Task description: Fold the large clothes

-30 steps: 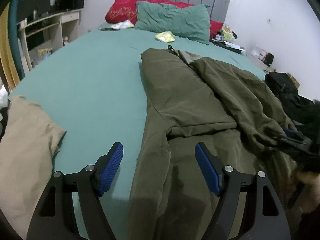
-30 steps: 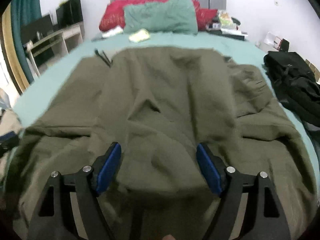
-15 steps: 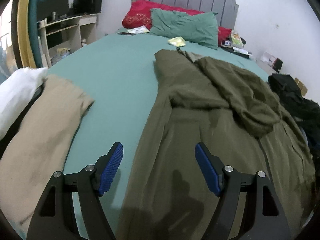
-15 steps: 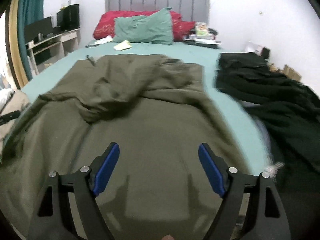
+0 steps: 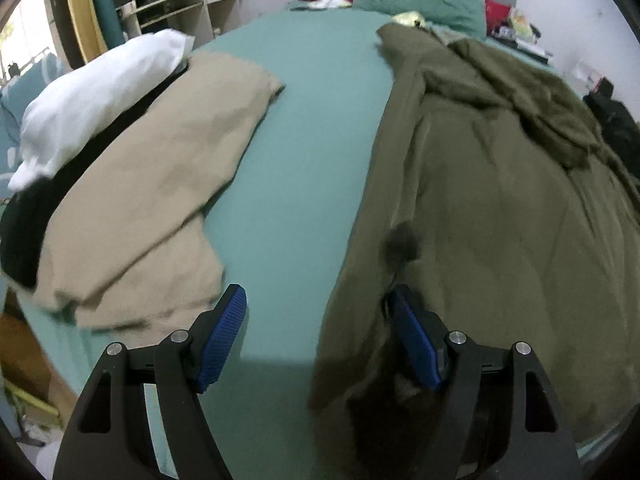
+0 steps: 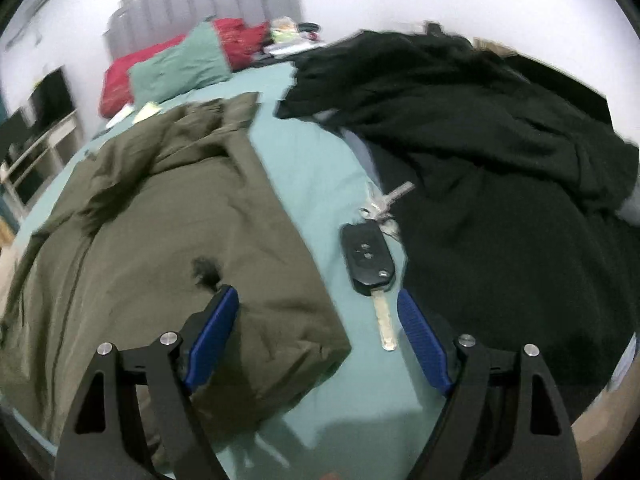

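Lying beneath both wide-open, empty grippers' fingers [image 5: 416,344]: olive garment [image 5: 500,220], corner between right fingers [image 6: 212,340].

Dim, motion-blurred fisheye views (edges bowed, corners black), with soft shadows near the lens.

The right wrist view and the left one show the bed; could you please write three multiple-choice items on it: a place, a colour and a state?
1. Where does the car key lie?
A. on the pillow
B. on the sheet between the olive garment and the black clothes
C. on a shelf

2. What colour is the folded garment left of the olive one?
A. beige
B. red
C. blue

3. How are the right hand-held gripper jaws?
A. shut on the key
B. shut on cloth
C. open, holding nothing

Key: B, bare teal sheet surrounds it; A, beige cloth shows; C, the pads stand wide apart.
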{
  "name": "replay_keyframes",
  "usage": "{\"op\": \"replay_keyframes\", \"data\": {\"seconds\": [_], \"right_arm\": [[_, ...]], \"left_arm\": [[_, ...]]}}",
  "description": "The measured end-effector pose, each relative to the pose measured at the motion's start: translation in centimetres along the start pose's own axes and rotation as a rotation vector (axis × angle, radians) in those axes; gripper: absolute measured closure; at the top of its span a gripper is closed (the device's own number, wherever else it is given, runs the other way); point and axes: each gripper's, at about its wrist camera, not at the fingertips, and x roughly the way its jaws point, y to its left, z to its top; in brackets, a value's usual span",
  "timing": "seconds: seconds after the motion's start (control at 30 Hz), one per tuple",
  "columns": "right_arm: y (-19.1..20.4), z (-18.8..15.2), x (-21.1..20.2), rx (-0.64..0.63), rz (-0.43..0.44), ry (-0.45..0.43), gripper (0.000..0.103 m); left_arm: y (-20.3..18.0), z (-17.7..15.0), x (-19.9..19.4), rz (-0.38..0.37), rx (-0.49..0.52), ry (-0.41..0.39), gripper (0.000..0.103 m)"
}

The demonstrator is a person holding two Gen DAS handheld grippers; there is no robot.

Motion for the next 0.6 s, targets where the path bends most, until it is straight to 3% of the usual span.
{"op": "replay_keyframes", "data": {"seconds": [0.13,0.27,0.43,0.53,0.6], "right_arm": [[-0.7,-0.1,0.9,0.072,0.056,0.080,0.022],[-3.5,-2.3,1.8,0.216,0.004,0.169,0.022],[-3.5,-4.2,-1.8,0.206,-0.123,0.072,0.022],[-2.4,-4.8,-4.0,0.183,-0.138,-0.020,0.022],[-2.1,-4.8,-5.5,0.194,-0.102,-0.114,0.021]], "left_arm": [[0.6,-0.9,-1.1,0.006,-0.025,-0.009,0.025],[0.8,-0.9,-3.0,0.032,-0.032,-0.089,0.025],[1.8,-0.2,-6.2,-0.033,-0.107,-0.227,0.025],[1.5,-0.1,-6.8,-0.085,-0.116,-0.252,0.025],[0.9,-0.3,-6.6,-0.088,-0.106,-0.251,0.025]]}}
